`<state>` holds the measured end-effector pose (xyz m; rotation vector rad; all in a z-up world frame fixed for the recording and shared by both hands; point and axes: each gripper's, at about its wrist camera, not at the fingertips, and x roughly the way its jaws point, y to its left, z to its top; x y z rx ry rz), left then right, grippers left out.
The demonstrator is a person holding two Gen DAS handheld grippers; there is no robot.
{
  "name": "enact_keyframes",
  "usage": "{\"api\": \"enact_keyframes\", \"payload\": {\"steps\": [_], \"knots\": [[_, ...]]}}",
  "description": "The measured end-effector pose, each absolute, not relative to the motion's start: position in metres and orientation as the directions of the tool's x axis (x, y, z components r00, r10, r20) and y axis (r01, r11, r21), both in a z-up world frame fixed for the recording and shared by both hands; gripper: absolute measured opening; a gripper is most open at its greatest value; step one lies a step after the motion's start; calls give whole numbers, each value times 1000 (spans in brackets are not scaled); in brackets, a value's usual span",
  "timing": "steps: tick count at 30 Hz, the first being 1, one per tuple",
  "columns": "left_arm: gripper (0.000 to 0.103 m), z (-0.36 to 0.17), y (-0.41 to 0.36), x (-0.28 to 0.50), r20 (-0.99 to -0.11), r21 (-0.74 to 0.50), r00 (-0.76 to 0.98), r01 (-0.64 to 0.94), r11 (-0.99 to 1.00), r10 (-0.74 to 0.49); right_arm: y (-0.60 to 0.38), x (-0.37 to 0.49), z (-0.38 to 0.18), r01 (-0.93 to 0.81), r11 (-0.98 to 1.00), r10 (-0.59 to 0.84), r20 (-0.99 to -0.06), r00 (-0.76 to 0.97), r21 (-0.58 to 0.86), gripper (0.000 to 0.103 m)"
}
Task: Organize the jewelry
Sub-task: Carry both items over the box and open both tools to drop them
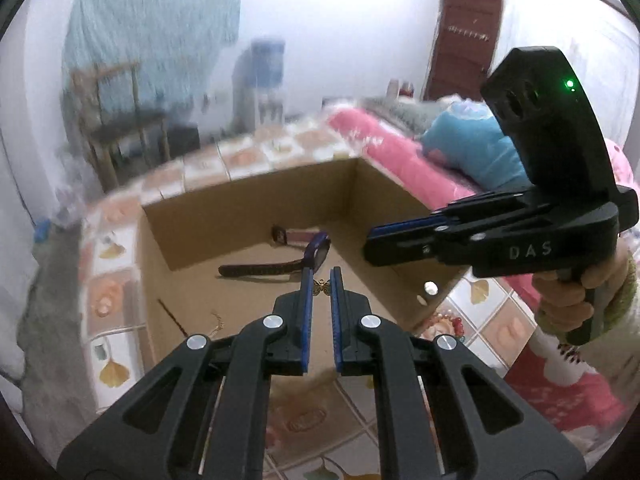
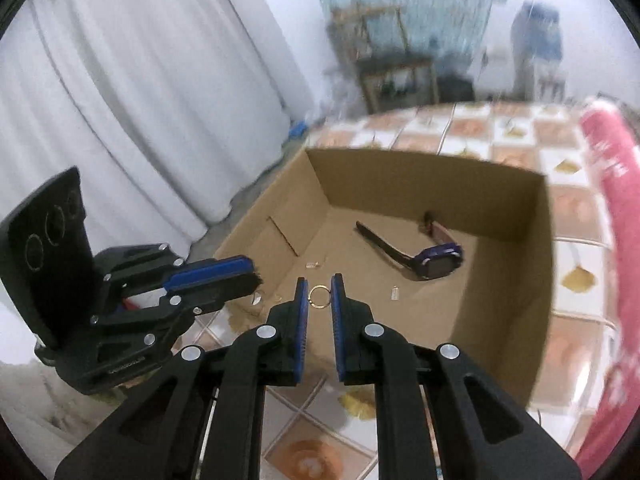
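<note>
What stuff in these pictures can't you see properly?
- Left wrist view: butterfly charm between the left gripper's fingers; too small to tell if pinched.
- Left wrist view: bead bracelet, partly hidden behind the cardboard box.
- Right wrist view: small silver bits in box, too tiny to name.

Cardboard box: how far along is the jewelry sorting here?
Done: a purple watch and a thin chain already lie in the cardboard box. In hand: the left gripper pinches a butterfly charm, the right gripper a gold ring. Left: a beaded bracelet lies outside the box.
</note>
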<state>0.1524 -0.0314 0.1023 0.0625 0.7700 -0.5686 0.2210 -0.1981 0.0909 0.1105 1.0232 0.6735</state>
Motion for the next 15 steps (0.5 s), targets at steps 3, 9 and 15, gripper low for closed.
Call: {"api": "enact_keyframes", "payload": {"steps": [3, 9, 15], "knots": [[8, 83, -26, 193, -762, -239, 451, 472, 849, -465, -188, 260, 64, -411, 795, 560, -800, 214, 447, 12], [8, 48, -20, 225, -837, -291, 337, 391, 873, -430, -173, 298, 19, -310, 797, 562, -825, 65, 518, 12], [8, 40, -17, 236, -844, -308, 331, 347, 886, -423, -173, 307, 8, -280, 800, 566, -823, 58, 531, 13]]}}
